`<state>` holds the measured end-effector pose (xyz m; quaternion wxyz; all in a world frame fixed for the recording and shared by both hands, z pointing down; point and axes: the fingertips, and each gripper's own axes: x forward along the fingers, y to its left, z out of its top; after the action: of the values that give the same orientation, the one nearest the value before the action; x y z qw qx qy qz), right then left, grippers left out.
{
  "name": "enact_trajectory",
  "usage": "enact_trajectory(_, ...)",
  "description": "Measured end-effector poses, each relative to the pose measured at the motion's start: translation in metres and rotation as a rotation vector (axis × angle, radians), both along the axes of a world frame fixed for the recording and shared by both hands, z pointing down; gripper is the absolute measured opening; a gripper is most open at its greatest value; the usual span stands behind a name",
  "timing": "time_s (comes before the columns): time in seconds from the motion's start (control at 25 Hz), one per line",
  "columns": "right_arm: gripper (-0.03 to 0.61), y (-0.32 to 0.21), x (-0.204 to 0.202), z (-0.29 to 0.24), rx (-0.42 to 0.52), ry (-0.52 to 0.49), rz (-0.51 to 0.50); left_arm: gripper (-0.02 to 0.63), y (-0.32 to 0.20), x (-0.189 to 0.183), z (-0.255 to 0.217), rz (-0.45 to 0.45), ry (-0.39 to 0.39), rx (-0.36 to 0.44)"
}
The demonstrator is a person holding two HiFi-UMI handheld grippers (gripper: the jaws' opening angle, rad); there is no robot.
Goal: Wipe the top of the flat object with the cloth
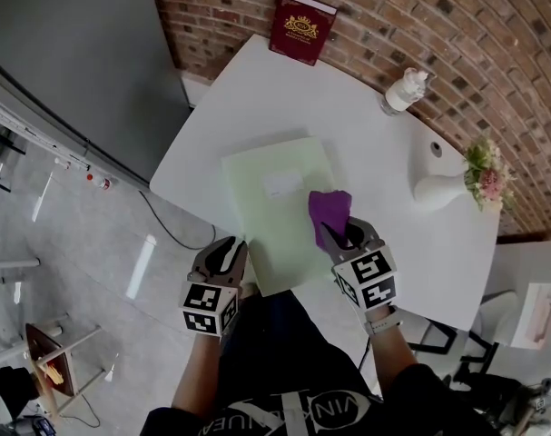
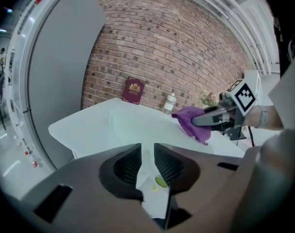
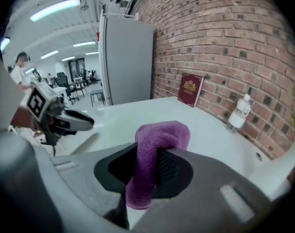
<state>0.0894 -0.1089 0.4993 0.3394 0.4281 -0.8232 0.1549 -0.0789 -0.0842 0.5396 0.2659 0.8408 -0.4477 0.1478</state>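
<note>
A pale green flat folder lies on the white table, its near edge at the table's front. My right gripper is shut on a purple cloth, which hangs over the folder's near right part. In the right gripper view the cloth bulges up between the jaws. My left gripper sits at the folder's near left corner. Its jaws stand narrow, with the folder's pale edge clamped between them. The left gripper view shows the right gripper with the cloth above the folder.
A red book leans on the brick wall at the table's far end. A pump bottle and a white vase with flowers stand along the right side. A grey cabinet is on the left.
</note>
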Motion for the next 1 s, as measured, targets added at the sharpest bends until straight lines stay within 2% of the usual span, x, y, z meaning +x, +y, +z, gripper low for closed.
enact_trajectory(0.12,0.069,0.027,-0.044,-0.001,-0.070,-0.129,-0.066,0.077,-0.002,0.001,0.004,0.011,-0.006,-0.022)
enact_trajectory(0.2,0.069,0.045,-0.072,0.002,-0.110,-0.174,-0.117,0.077,-0.005,0.002,0.007,0.010,-0.012,-0.020)
enact_trajectory(0.36,0.069,0.080,-0.116,0.012,-0.169,-0.190,-0.224,0.077,-0.012,-0.006,0.007,-0.049,-0.021,-0.014)
enact_trajectory(0.48,0.069,0.099,-0.134,0.021,-0.185,-0.149,-0.317,0.077,-0.024,-0.019,0.000,-0.109,-0.036,0.049)
enact_trajectory(0.56,0.069,0.106,-0.139,0.031,-0.207,-0.137,-0.356,0.077,-0.031,-0.016,-0.002,-0.065,-0.075,0.082)
enact_trajectory(0.76,0.069,0.104,-0.134,0.034,-0.242,-0.210,-0.299,0.077,-0.036,0.012,0.005,0.115,-0.184,0.090)
enact_trajectory(0.84,0.069,0.102,-0.129,0.033,-0.237,-0.213,-0.292,0.058,-0.034,0.017,0.007,0.168,-0.236,0.105)
enact_trajectory(0.92,0.069,0.097,-0.118,0.033,-0.226,-0.200,-0.286,0.043,-0.033,0.020,0.007,0.201,-0.271,0.123)
enact_trajectory(1.0,0.069,0.089,-0.101,0.035,-0.215,-0.173,-0.265,0.040,-0.033,0.021,0.008,0.211,-0.275,0.126)
